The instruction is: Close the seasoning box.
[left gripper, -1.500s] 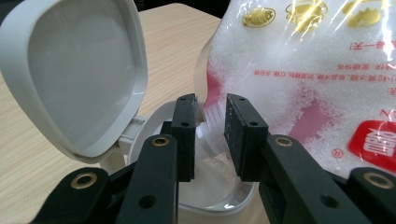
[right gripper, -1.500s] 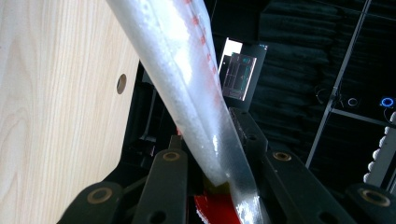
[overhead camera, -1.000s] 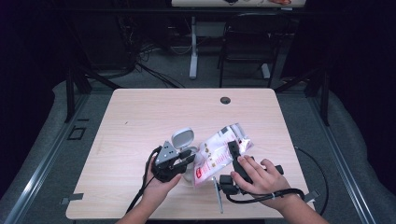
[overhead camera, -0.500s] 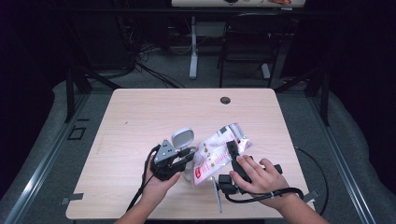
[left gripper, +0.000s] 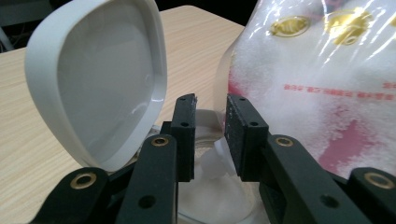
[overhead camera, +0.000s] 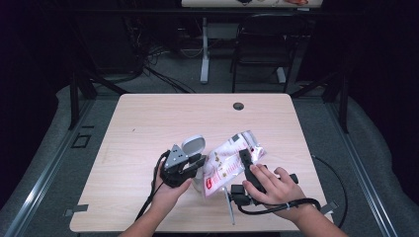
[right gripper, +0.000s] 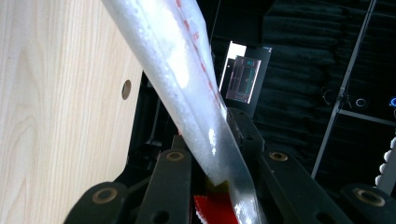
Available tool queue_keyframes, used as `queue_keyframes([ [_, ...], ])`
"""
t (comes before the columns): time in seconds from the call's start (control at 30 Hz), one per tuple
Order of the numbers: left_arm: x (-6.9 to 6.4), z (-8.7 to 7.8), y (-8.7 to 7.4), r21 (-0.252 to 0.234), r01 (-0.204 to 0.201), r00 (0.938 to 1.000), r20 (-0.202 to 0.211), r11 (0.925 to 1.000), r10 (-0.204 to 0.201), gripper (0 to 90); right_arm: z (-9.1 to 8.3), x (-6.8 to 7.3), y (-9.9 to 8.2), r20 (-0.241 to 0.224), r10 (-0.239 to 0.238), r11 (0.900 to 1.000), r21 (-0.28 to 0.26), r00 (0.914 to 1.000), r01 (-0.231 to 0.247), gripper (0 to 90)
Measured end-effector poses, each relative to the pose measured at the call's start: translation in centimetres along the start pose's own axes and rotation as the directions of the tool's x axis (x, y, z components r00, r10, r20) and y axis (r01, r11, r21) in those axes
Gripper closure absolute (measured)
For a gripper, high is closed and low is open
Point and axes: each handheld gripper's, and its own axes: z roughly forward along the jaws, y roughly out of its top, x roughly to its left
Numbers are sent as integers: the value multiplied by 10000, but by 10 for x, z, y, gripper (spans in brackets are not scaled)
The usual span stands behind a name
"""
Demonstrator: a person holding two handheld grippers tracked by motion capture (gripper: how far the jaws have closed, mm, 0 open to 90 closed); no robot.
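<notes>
Here, near the front edge of the table (overhead camera: 148, 123), the person's two hands work close together. The right gripper (overhead camera: 245, 163) lies on its side under the right hand (overhead camera: 274, 189), and its jaws are clamped on the lower part of a clear plastic bag (overhead camera: 228, 160) full of white grains, printed in red and gold; the right gripper view shows the bag (right gripper: 187, 93) pinched between the jaws and rising away at a slant. Just to the left, the left gripper (overhead camera: 190, 165) sits in the left hand (overhead camera: 168, 190), its jaws narrowed on the rim of a glass jar (left gripper: 210, 196) that holds some white grains. The jar's grey-white lid (left gripper: 102, 84) stands tipped open just beside the jaws, and the bag (left gripper: 322, 79) hangs right against the jar's far side. Farther off, a small round hole (overhead camera: 238, 106) lies near the table's back edge, and a dark chair (overhead camera: 262, 44) stands beyond it.
</notes>
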Motion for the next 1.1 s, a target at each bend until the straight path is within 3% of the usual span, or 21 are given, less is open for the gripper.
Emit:
queue_keyframes([
  [0.73, -3, -1, 0, -65, -71, 9999, 114, 10000, 72, 745, -3, -8, -1, -60, 193, 9998, -56, 9998, -194, 797],
  [0.87, -4, -1, 0, -70, -62, 9999, 119, 10000, 63, 745, -5, -9, 0, -60, 58, 10000, 58, 10000, -57, 798],
  [0.93, -4, -1, 1, -44, -62, 9999, 102, 10000, 62, 745, -2, -7, -2, -97, 338, 9991, -260, 9994, -340, 798],
  [1.1, -4, -1, 1, -60, -69, 9999, 140, 10000, 70, 745, -4, -8, -2, -61, 188, 9998, -84, 9998, -189, 798],
])
